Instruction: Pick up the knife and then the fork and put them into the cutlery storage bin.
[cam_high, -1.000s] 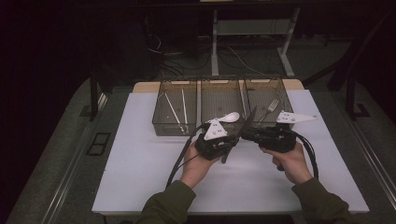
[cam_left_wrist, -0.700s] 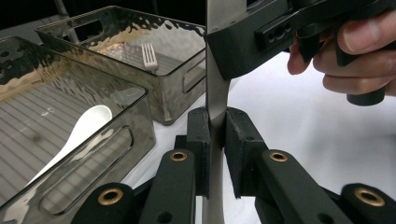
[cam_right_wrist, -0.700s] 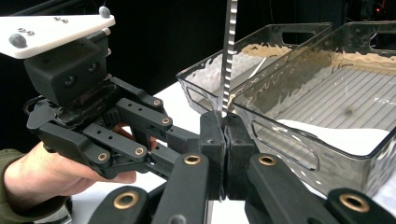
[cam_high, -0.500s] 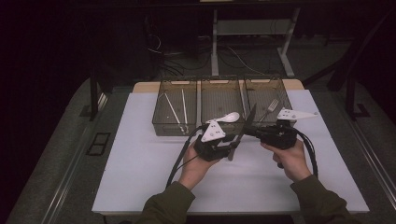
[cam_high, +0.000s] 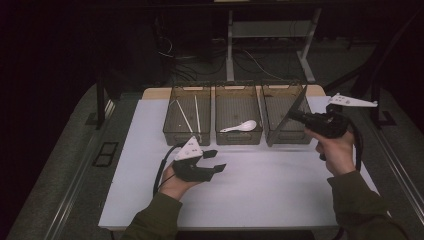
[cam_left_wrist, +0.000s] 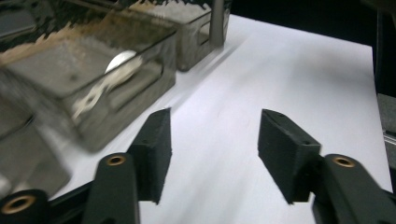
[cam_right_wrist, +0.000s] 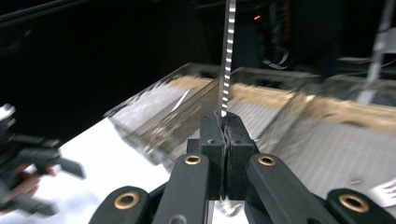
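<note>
My right gripper (cam_high: 296, 116) is shut on a serrated table knife (cam_right_wrist: 227, 56); the thin blade rises straight from the closed pads (cam_right_wrist: 212, 135) in the right gripper view. In the high view the knife (cam_high: 300, 97) slants over the right clear bin (cam_high: 285, 141). My left gripper (cam_high: 216, 161) hovers low over the white table (cam_high: 280, 190) in front of the left bin (cam_high: 186, 134). Its jaws have just been opening and stand apart with nothing between them (cam_left_wrist: 212, 158). A white spoon (cam_high: 242, 126) lies in the middle bin (cam_high: 238, 139).
Two chopsticks (cam_high: 190, 114) lie in the left bin. A fork's tines (cam_right_wrist: 384, 192) show in the bin beneath the right gripper. The three bins stand in a row at the table's far edge. Dark floor, cables and a metal stand lie beyond.
The two grippers, close together at the table's middle before, have parted. The left one moved left and opened. The right one went right and up with the knife.
</note>
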